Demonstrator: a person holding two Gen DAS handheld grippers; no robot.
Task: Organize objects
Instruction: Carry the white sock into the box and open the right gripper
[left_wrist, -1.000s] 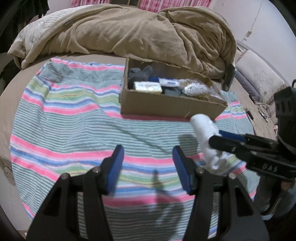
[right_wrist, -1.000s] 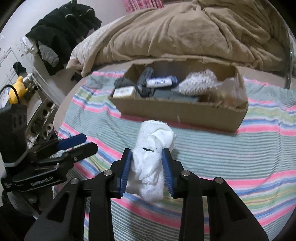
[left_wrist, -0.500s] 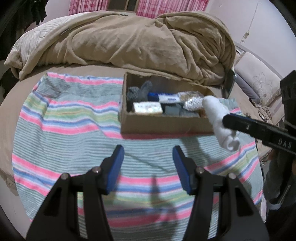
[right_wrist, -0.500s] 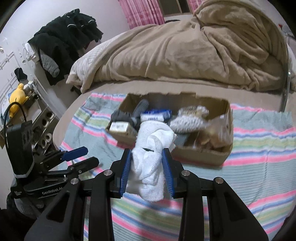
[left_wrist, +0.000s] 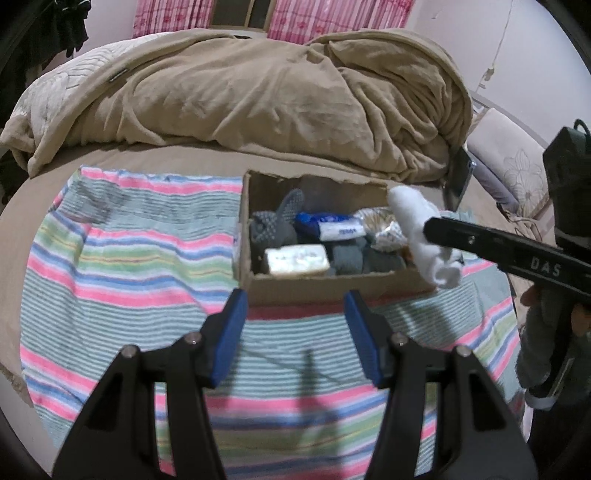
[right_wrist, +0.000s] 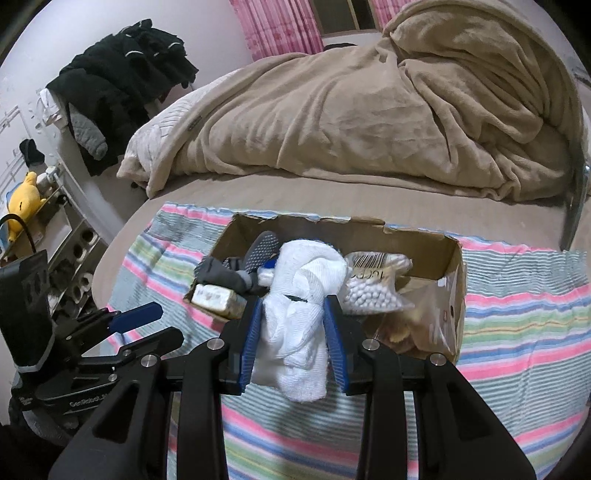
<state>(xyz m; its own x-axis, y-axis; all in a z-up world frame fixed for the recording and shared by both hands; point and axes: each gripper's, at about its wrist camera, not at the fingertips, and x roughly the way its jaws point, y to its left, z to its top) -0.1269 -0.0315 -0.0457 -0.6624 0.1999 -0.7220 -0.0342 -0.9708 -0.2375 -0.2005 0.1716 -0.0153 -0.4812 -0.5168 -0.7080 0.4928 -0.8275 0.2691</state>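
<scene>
White cloth (right_wrist: 299, 317) clamped in right tongs (right_wrist: 293, 338) above cardboard box (right_wrist: 454, 295).

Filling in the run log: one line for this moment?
right gripper: shut on white cloth, held over cardboard box | left gripper: open, empty, above striped towel | cloth not yet released

One cardboard box (left_wrist: 332, 286), one white cloth (right_wrist: 299, 314), two grippers (blue-padded) (left_wrist: 295, 332) (right_wrist: 293, 339), one striped towel (left_wrist: 110, 258)
</scene>
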